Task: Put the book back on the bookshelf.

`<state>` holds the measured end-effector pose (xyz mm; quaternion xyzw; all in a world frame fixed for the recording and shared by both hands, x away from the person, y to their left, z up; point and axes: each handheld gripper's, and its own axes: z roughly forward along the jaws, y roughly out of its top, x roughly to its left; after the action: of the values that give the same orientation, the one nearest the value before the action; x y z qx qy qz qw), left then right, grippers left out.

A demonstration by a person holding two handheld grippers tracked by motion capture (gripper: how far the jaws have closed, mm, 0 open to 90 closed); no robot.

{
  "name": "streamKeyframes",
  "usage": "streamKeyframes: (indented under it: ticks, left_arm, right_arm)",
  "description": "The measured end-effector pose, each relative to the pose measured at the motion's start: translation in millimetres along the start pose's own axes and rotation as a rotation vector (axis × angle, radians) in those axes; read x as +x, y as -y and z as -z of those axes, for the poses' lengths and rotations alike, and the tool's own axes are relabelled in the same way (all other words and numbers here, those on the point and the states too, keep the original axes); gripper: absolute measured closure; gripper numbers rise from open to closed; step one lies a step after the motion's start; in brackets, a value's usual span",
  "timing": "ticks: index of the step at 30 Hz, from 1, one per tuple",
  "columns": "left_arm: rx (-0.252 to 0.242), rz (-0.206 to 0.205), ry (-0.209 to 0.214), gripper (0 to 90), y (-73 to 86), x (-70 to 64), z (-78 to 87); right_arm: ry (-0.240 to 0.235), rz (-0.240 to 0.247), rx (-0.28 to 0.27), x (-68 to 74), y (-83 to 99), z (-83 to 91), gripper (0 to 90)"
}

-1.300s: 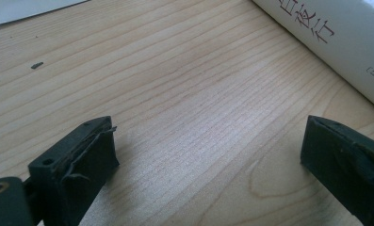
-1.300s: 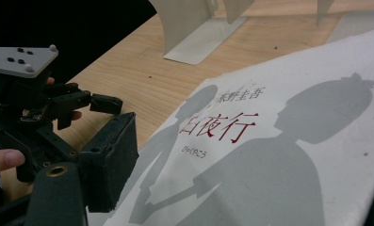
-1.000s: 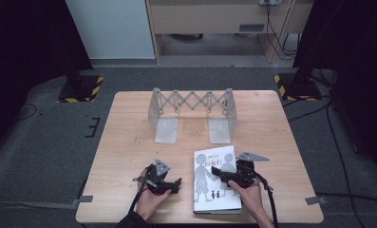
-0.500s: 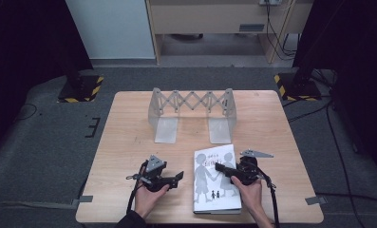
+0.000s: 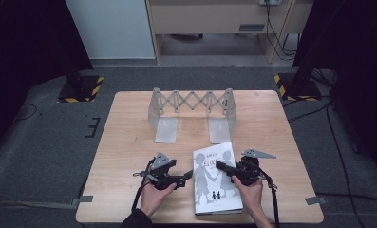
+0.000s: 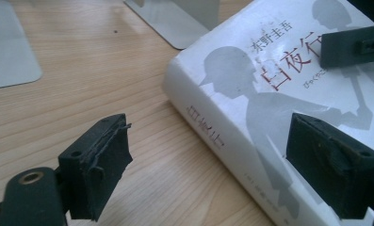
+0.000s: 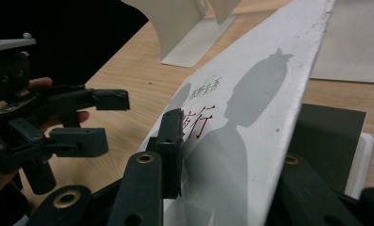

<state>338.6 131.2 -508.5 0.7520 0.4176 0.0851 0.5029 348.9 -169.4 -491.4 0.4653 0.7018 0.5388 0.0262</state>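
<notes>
A white book [image 5: 218,192] with grey silhouettes on its cover lies at the table's front, right of centre. My right gripper [image 5: 223,167] reaches over it from the right. In the right gripper view that gripper [image 7: 231,160] is shut on the front cover [image 7: 264,94], which is lifted at an angle; one finger [image 7: 173,141] presses on top and the other is hidden behind the cover. A dark endpaper [image 7: 330,141] shows underneath. My left gripper [image 5: 188,175] stands open just left of the spine [image 6: 208,127]. In its own view the left gripper [image 6: 208,157] straddles that edge.
An expandable metal book rack [image 5: 192,102] stands at the back middle of the wooden table [image 5: 124,156], its two flat base plates [image 5: 166,130] reaching forward toward the book. Bare wood lies to the left of my left hand and along the right side.
My left gripper has edged right toward the book's spine. My right gripper has stayed on the cover with hardly any movement.
</notes>
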Motion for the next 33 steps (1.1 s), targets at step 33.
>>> streamKeyframes:
  ticks: [33]
  left_arm:
    - [-0.005,0.133,0.292,0.0,20.0,-5.2,-29.9]
  right_arm:
    - [-0.166,0.038,-0.099,3.7,0.4,12.9,75.0]
